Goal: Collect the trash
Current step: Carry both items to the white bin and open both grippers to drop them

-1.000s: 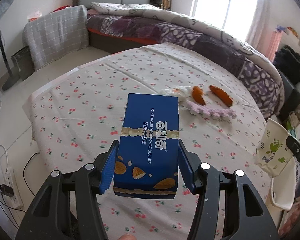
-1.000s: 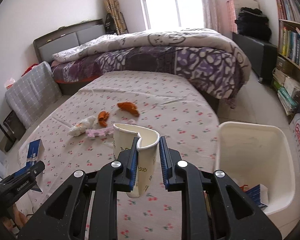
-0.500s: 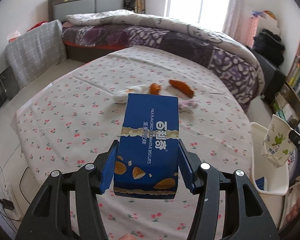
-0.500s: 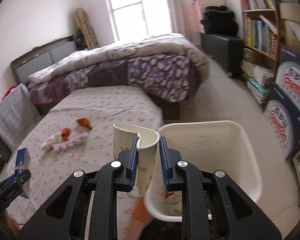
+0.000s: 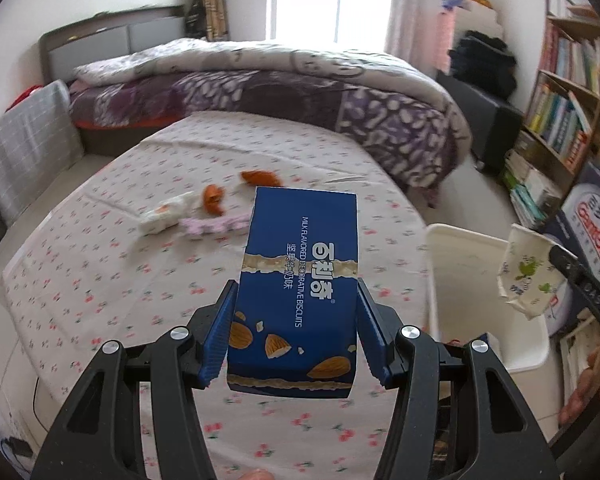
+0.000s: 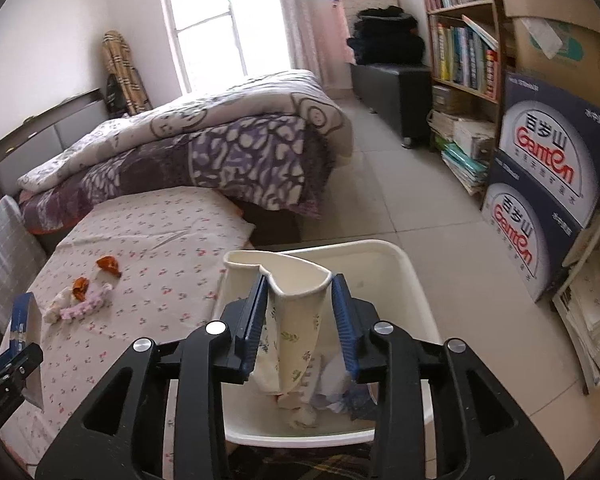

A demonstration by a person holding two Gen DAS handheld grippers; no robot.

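Observation:
My left gripper point(image 5: 294, 332) is shut on a blue biscuit box point(image 5: 300, 280) and holds it above the floral table. My right gripper point(image 6: 298, 320) has opened its jaws; the squashed paper cup point(image 6: 290, 320) hangs between them, touching the left pad, right over the white trash bin point(image 6: 412, 280). The bin holds crumpled trash. In the left wrist view the cup point(image 5: 526, 272) and bin point(image 5: 460, 240) are at the right. Orange peels point(image 5: 236, 190), a white wad point(image 5: 166, 212) and a pink wrapper point(image 5: 208, 226) lie on the table.
The floral table point(image 5: 100, 280) fills the left and middle. A bed with a purple quilt point(image 6: 220, 148) stands behind. Ganten boxes point(image 6: 548, 184) and a bookshelf point(image 6: 460, 44) stand at the right of the bin.
Both grippers have swung right. The right gripper moved from above the table to over the bin and its jaws have spread apart around the cup. The left still grips the box.

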